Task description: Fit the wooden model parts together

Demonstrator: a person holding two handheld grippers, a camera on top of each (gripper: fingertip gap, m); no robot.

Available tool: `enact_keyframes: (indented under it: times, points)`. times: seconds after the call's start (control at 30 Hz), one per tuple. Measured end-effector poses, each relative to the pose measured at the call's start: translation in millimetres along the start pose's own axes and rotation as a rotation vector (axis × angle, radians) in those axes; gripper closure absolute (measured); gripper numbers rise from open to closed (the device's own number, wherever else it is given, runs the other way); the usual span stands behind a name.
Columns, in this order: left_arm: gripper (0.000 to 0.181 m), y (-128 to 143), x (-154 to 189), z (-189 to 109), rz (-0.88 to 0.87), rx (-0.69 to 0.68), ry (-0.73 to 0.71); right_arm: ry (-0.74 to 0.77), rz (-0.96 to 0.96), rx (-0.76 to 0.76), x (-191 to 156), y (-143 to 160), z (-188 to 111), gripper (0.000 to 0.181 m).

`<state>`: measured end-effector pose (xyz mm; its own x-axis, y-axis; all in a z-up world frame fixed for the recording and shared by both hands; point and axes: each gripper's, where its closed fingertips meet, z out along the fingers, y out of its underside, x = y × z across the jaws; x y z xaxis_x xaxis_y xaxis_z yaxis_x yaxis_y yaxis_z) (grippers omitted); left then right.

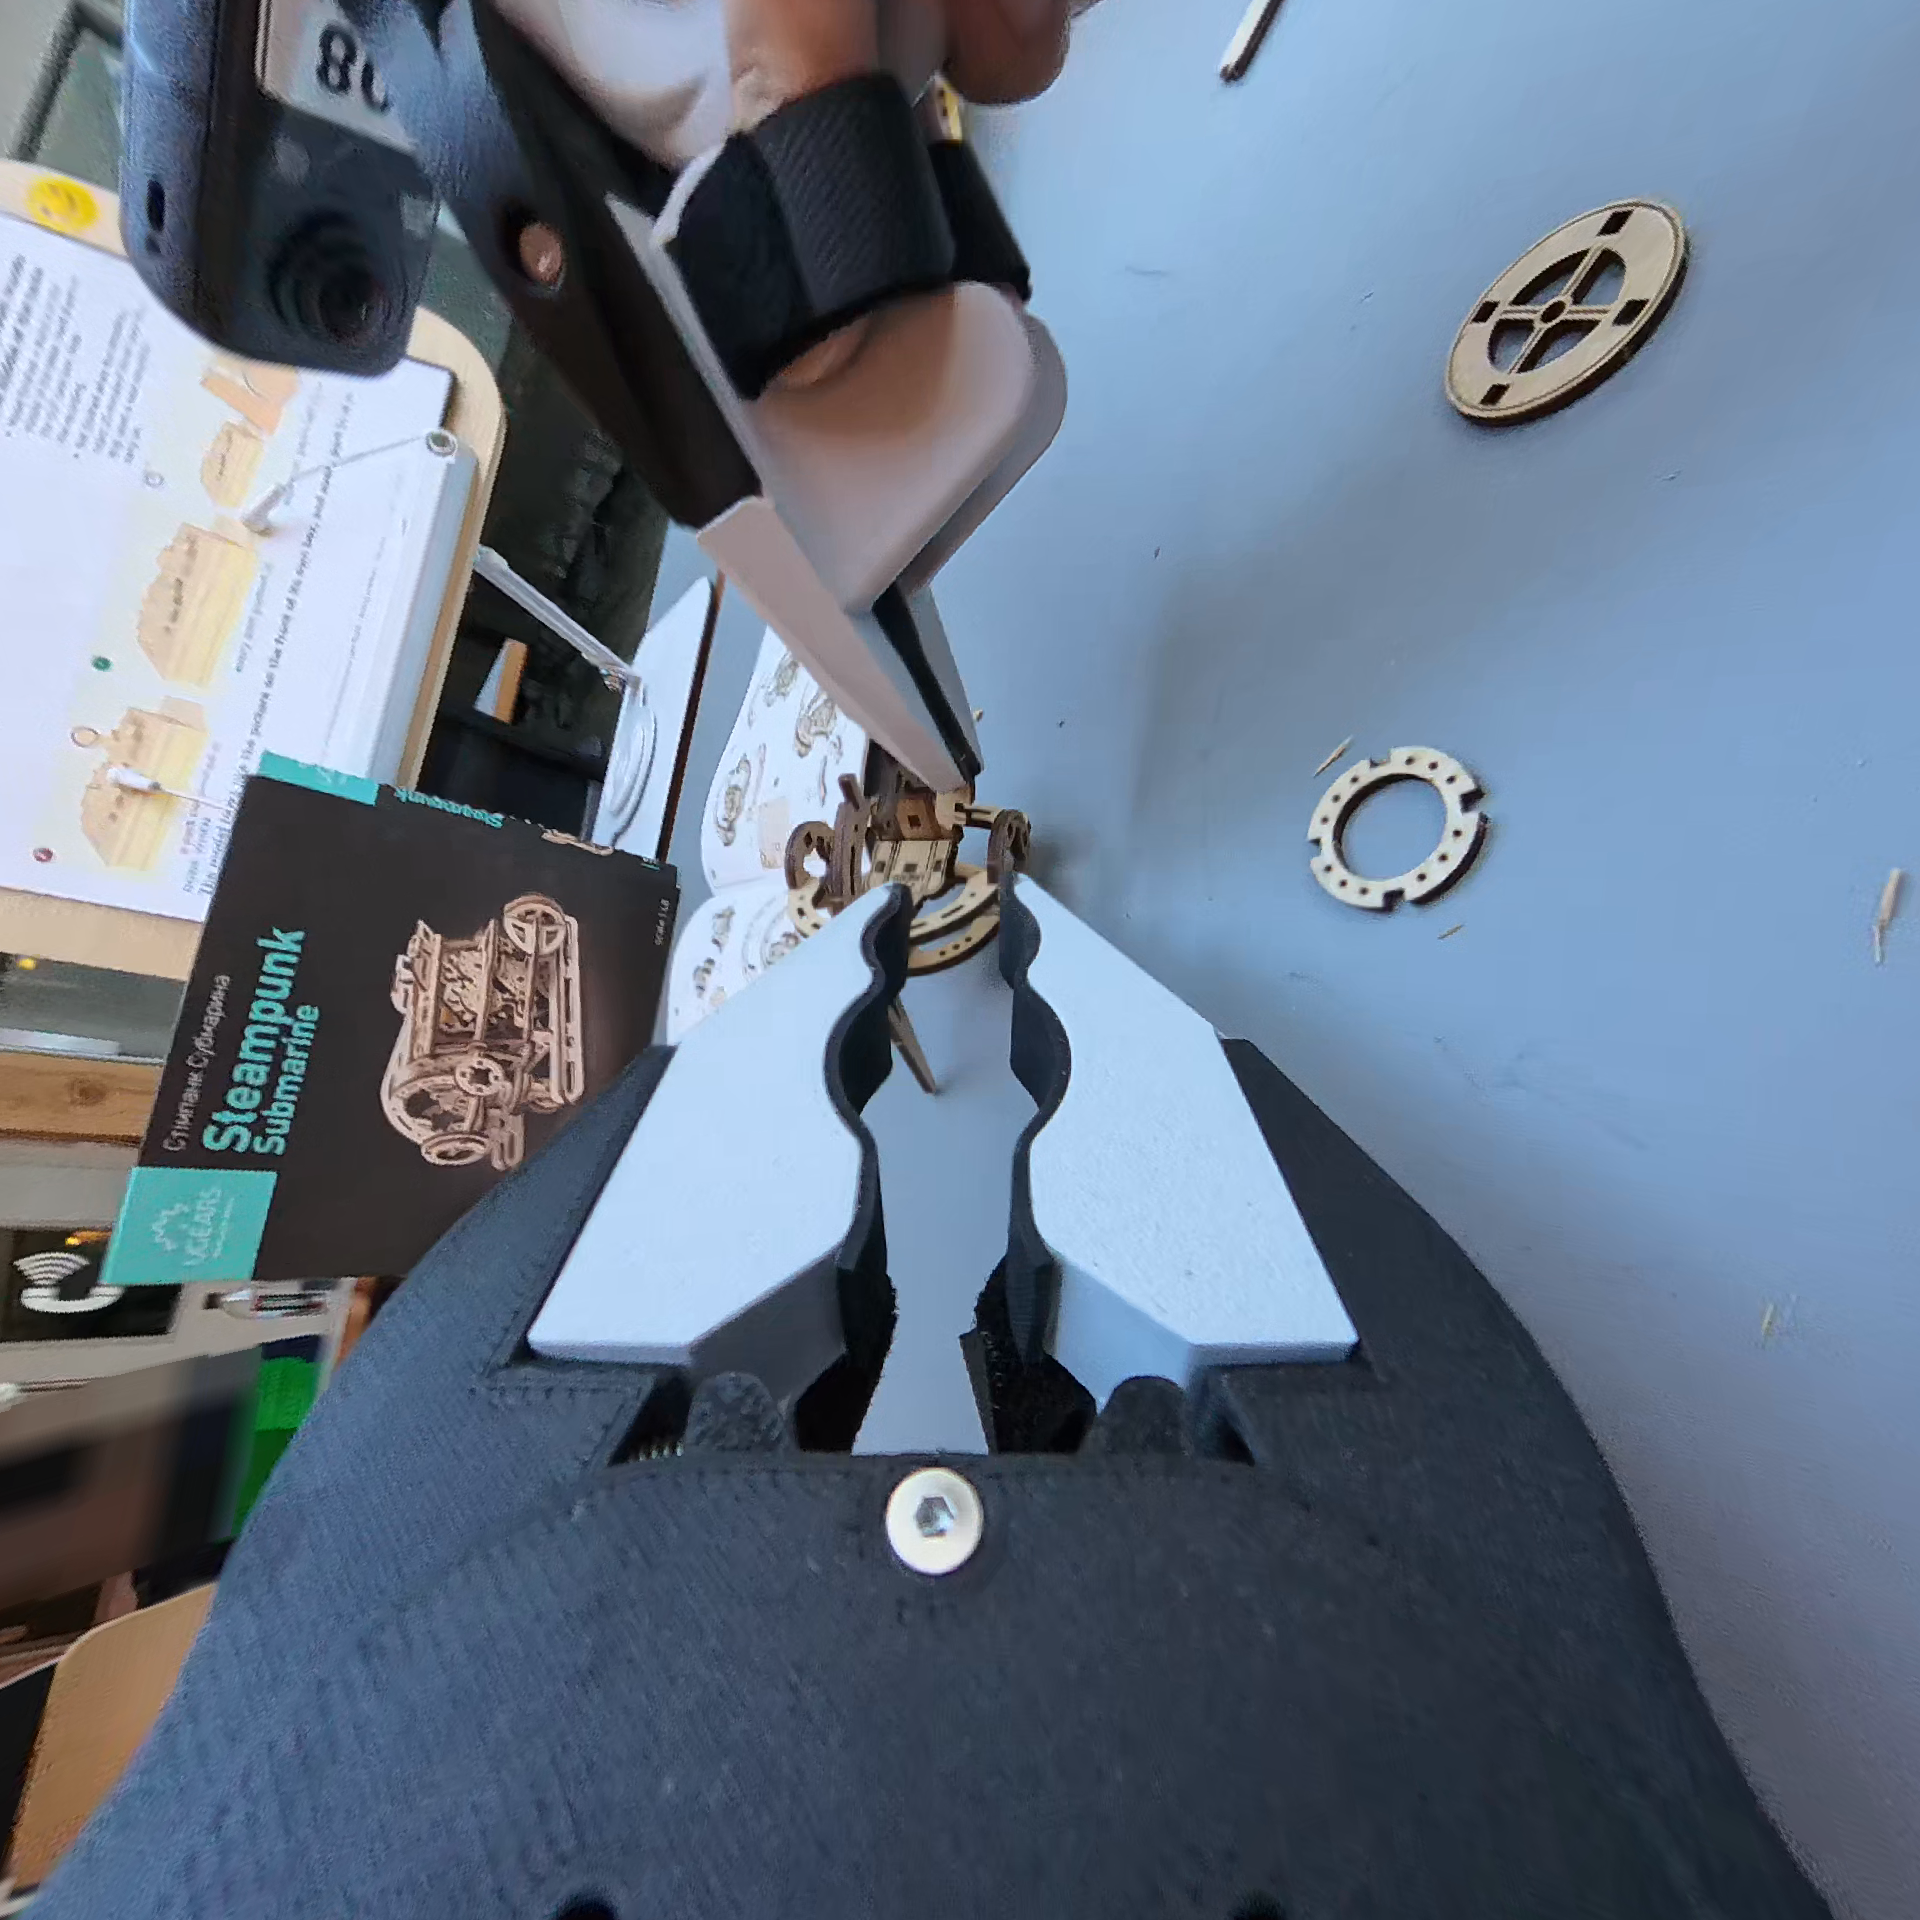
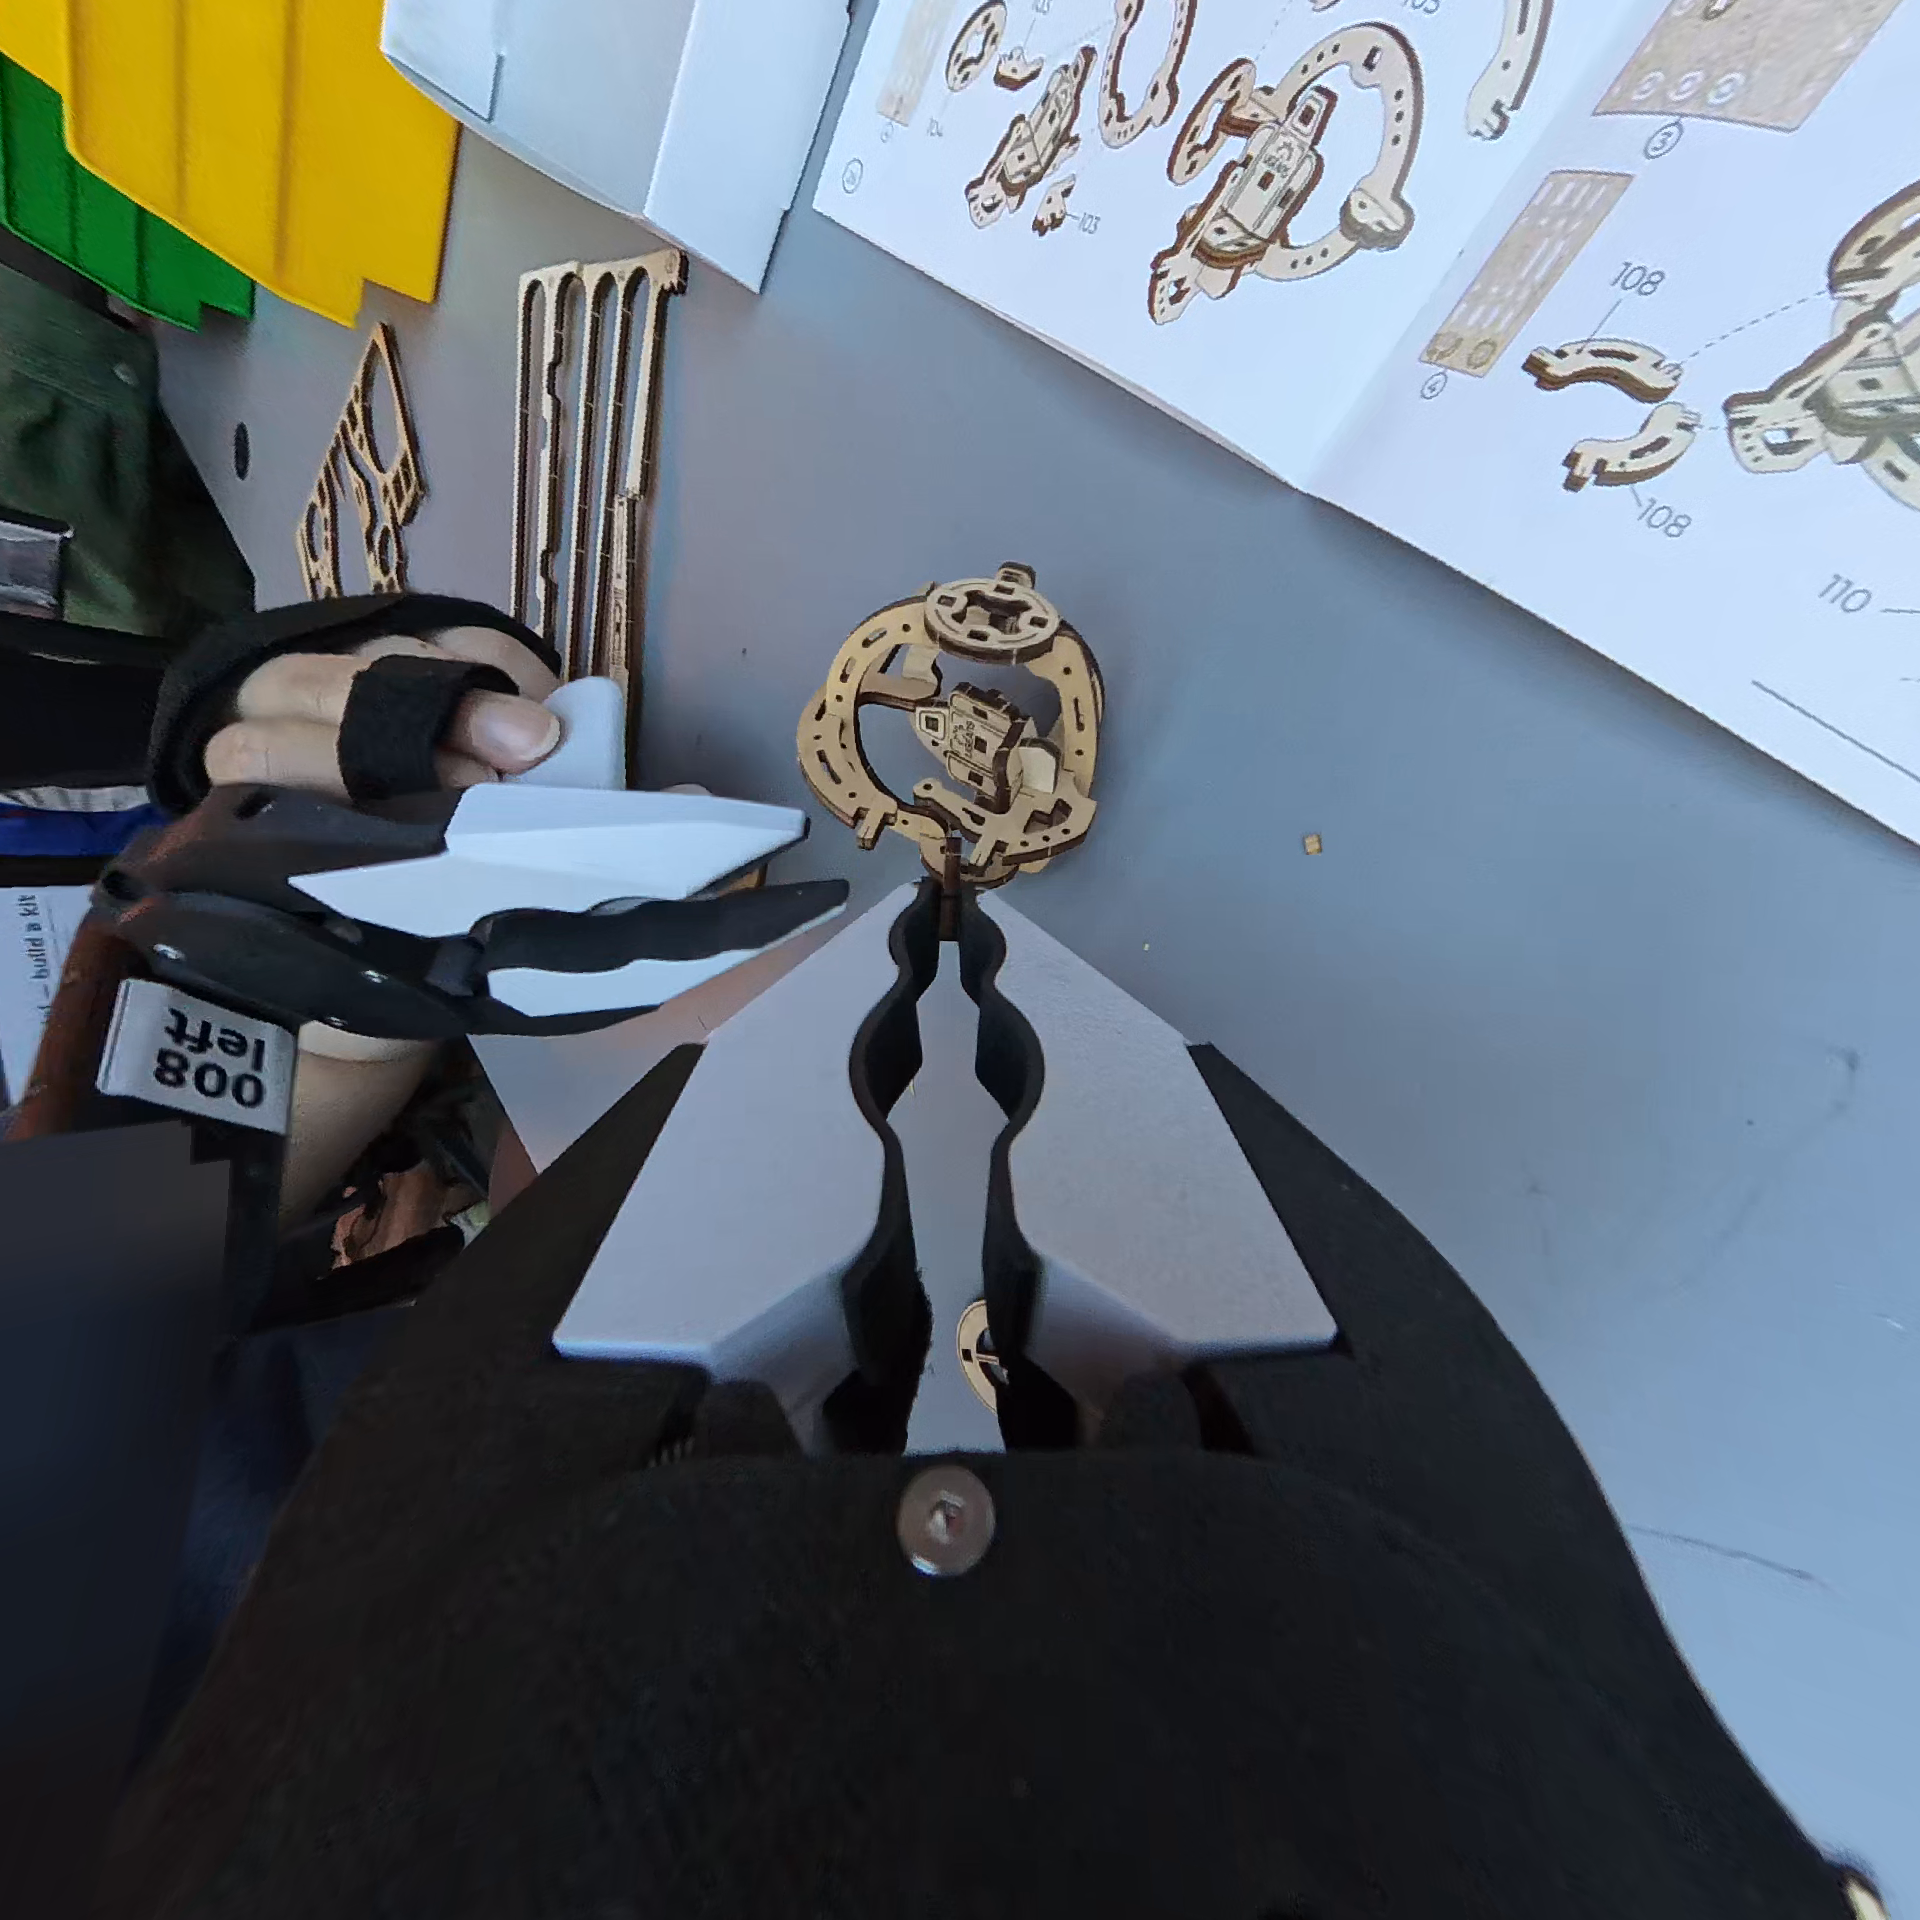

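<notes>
Over on the left, the left gripper (image 2: 826,862) sits with its jaws apart, holding nothing, tips just beside the small round wooden model of curved plywood rings (image 2: 951,722). The right gripper (image 2: 943,902) is pinched onto that model's bottom tab, holding it above the grey table (image 2: 1455,935). Far right lies the white instruction booklet (image 2: 1507,260).

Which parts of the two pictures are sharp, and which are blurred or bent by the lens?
Left wrist view: wooden assembly small but fairly sharp, right gripper body blurred close to the lens, table edges curved. Right wrist view: assembly sharp, instruction sheet stretched.
</notes>
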<state>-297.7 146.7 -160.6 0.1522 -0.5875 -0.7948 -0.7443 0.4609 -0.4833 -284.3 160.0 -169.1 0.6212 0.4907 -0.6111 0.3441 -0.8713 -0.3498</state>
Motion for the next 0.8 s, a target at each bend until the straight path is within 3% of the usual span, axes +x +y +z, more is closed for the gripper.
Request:
enact_keyframes:
  times: [0.23,0.8]
  points:
    - [0.158,-6,2,13,0.075,0.001,-0.041,0.015,0.034,-0.081,2,-2,-2,0.180]
    - [0.166,-3,-2,24,0.147,-0.019,-0.067,0.106,0.051,-0.154,4,-2,0,0.179]
